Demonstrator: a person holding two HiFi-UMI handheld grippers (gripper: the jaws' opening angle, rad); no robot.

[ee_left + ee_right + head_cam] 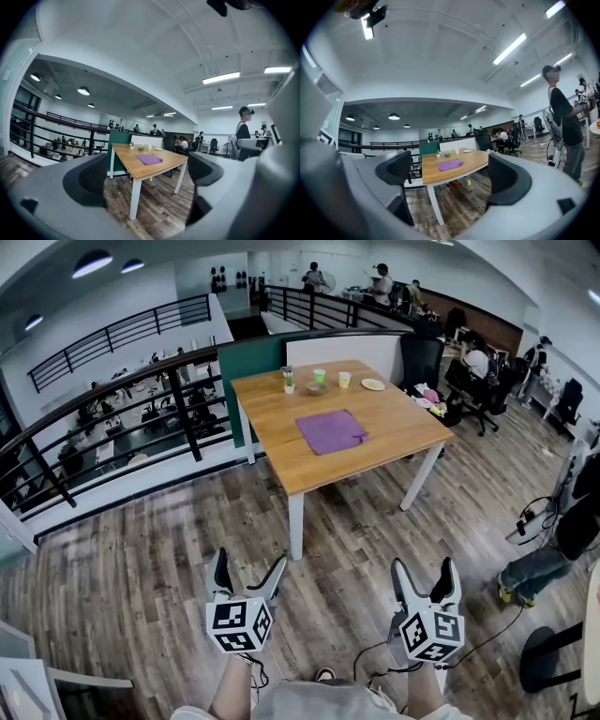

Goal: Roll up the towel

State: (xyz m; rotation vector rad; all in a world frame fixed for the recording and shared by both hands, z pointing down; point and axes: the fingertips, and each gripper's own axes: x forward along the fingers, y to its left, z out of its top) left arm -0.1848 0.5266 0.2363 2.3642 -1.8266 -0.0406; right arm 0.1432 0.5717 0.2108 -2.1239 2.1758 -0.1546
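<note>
Head view: purple towel (332, 430) lies flat near the middle of the wooden desk (272, 451), well ahead of the person, who stands on the plank floor (141, 568) short of the desk's near corner. Task not started; towel unrolled, nothing touching it.

Left hand-held gripper (251, 563) and right hand-held gripper (424, 568) are both held low in front of the body and point fwd toward the desk. Each gripper view shows the jaws spread wide w/ nothing between them, only the desk and towel far off in the gap.

Behind the towel, near the desk's far edge: a few small cups (320, 376) and a plate (373, 384), apart from the cloth.

Risks, as I judge them:
- Cable (487, 634) trails on the floor by the person's feet; could snag a foot during the walk-up.
- Towel looks thin and lies flat on smooth wood, so the jaws may skid over it or push it along instead of catching an edge.
- Its right-hand corner looks slightly folded or lifted; starting there would prob. give a lopsided roll.
- If the 2 grippers don't work in step, the roll goes cone-shaped or loose.
- Rolling away from the person moves the cloth toward the cups; a nudge could tip one.
</note>
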